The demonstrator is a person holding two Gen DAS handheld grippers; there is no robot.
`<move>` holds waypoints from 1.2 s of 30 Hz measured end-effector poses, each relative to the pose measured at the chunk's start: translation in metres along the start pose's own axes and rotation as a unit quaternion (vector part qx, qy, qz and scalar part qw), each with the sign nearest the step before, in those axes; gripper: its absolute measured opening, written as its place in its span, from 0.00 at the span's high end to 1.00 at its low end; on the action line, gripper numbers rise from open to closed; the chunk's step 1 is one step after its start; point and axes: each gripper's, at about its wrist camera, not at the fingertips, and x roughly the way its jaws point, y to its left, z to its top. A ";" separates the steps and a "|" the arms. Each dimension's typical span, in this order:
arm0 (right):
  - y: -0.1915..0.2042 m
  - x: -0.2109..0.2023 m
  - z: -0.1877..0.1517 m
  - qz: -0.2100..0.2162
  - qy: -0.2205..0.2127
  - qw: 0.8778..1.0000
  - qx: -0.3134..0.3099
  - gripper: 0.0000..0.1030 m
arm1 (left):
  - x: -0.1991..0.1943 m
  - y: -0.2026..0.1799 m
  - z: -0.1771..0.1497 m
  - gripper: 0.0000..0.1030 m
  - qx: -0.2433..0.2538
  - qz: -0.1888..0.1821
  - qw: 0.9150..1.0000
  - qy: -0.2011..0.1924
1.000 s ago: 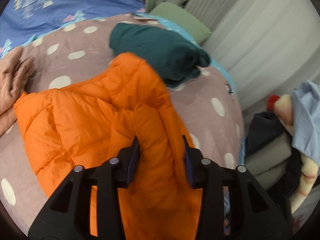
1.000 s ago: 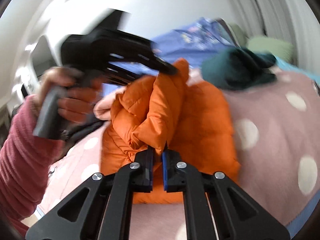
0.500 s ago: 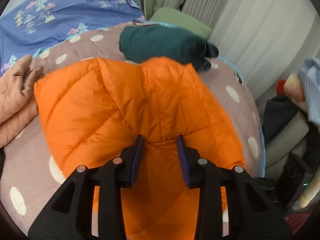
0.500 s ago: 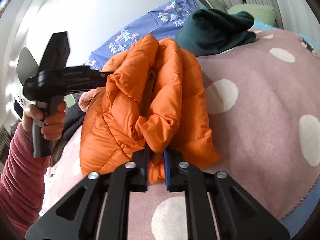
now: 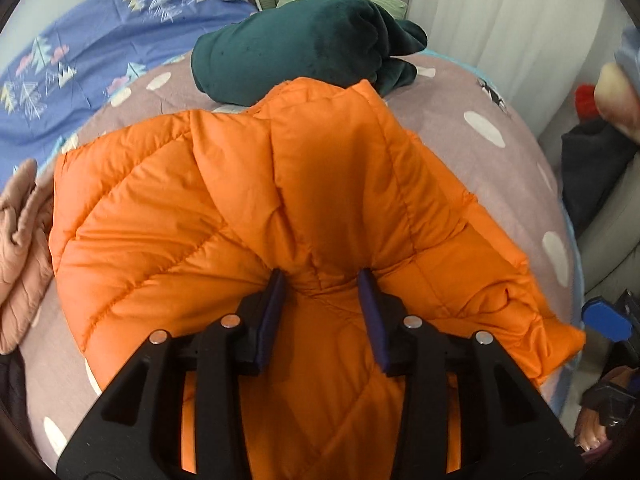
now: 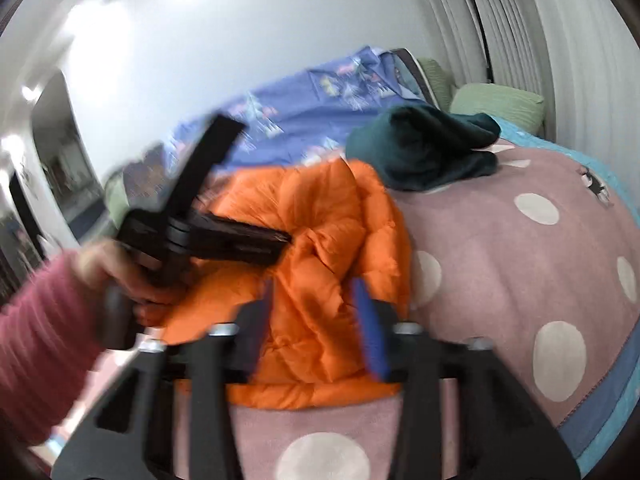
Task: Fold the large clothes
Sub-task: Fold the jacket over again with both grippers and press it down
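An orange puffer jacket (image 5: 280, 184) lies spread on the mauve dotted bed cover (image 5: 480, 152). My left gripper (image 5: 320, 280) points down at its near edge. The pads pinch a puckered bunch of the fabric, and the jaws are opening. In the right wrist view the jacket (image 6: 320, 216) is a rumpled heap. A hand in a pink sleeve (image 6: 40, 340) holds the left gripper (image 6: 276, 240) against the heap's left side. My right gripper (image 6: 316, 296) has its jaws apart, with a fold of jacket lying loose between them. This view is motion-blurred.
A dark teal garment (image 5: 300, 40) lies bundled just beyond the jacket. A pink garment (image 5: 20, 240) is at the left edge. A blue patterned sheet (image 5: 80, 40) and a green pillow (image 6: 500, 100) are at the bed's far end. Curtains (image 5: 500, 20) and piled clothes (image 5: 592, 160) are on the right.
The jacket has come down from hanging bunched to lying on the bed. My left gripper sank with it. The right jaws went from shut on a fold to apart.
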 end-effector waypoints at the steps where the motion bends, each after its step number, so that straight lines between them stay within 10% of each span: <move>1: -0.002 0.014 -0.004 -0.026 0.022 0.999 -0.001 0.83 | 0.001 0.000 -0.001 0.62 0.002 0.002 1.000 -0.002; 6: -0.035 0.056 -0.034 -0.021 0.105 0.991 0.083 0.87 | 0.007 -0.008 -0.007 0.61 0.026 0.012 0.999 -0.019; 25: -0.033 0.064 -0.032 -0.028 0.121 0.990 0.062 0.87 | -0.048 0.030 0.012 0.76 -0.017 0.037 0.992 -0.122; 29: -0.029 0.066 -0.032 -0.030 0.120 0.991 0.048 0.86 | -0.003 0.085 0.014 0.76 -0.087 0.054 0.992 -0.067; 36: -0.027 0.070 -0.029 -0.036 0.126 0.991 0.040 0.86 | 0.041 0.069 0.001 0.77 -0.036 0.101 0.994 -0.038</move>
